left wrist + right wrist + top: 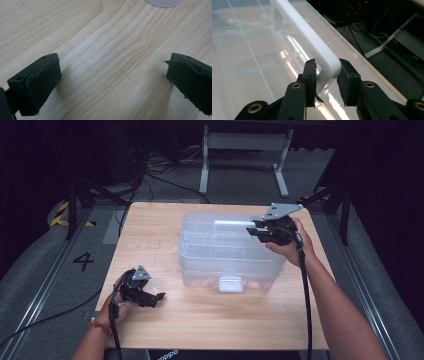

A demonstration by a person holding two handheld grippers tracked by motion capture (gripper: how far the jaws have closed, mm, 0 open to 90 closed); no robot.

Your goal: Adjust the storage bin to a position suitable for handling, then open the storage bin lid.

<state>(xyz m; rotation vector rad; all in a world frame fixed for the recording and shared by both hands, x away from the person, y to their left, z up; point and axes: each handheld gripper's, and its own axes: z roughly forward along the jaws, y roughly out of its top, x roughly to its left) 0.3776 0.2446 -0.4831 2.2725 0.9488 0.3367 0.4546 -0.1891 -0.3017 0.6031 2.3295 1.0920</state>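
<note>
A person is working at a wooden table (210,320) with a handheld gripper in each hand. The right gripper (257,230) is reaching over the far right corner of a clear plastic storage box (230,251) sitting at the table's centre, its two black jaws straddling the end of the white handle (312,40) on the box lid — the left jaw is touching the handle's inner side, while the right jaw is standing just off its outer corner (whether the grip is fully clamped cannot be told). The lid's moulded grid of compartments is showing through the plastic, and a white latch (230,284) is sitting on the box's near wall.

The left gripper (156,298) is resting low over the table's near left corner, well apart from the box, its jaws spread wide with only bare wood grain between them. Beyond the table, a white metal stand (245,150) and loose cables (150,175) are lying on the grey floor — a painted numeral 4 (83,261) is marking the floor at left.
</note>
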